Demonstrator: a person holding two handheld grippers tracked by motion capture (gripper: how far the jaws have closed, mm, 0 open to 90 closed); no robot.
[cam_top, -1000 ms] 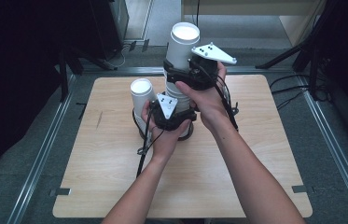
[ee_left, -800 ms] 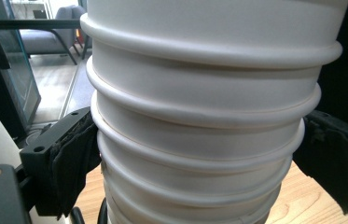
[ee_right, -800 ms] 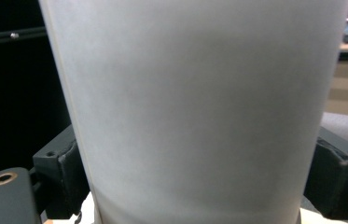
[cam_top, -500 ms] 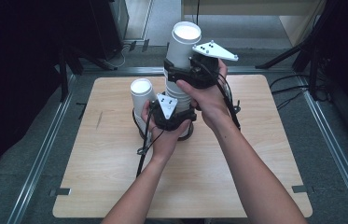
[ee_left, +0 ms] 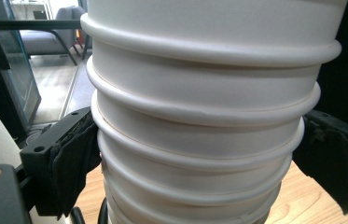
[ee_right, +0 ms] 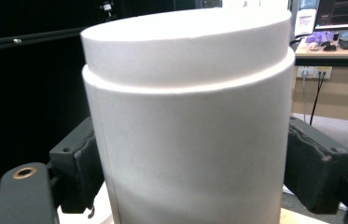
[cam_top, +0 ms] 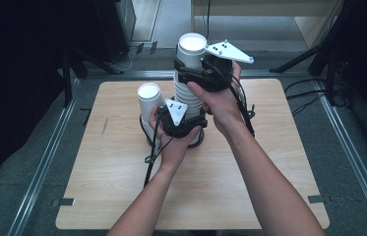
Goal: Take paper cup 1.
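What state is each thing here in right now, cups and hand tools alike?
Cup stack: upright on the table, gripped low and high.
Single cup: upright, apart, untouched.
Left tool: clamped around the stack's lower cups.
Right tool: just closed on the top cup.

- Light wooden table (cam_top: 122, 196), rounded corners, on a grey floor (cam_top: 353, 162).
- Metal rails (cam_top: 38, 167) on both sides of the table.
- Dark surroundings at left.
- Desk with monitors (ee_right: 335, 18) behind.
- Grey chair (ee_left: 45, 39) in a lit area.
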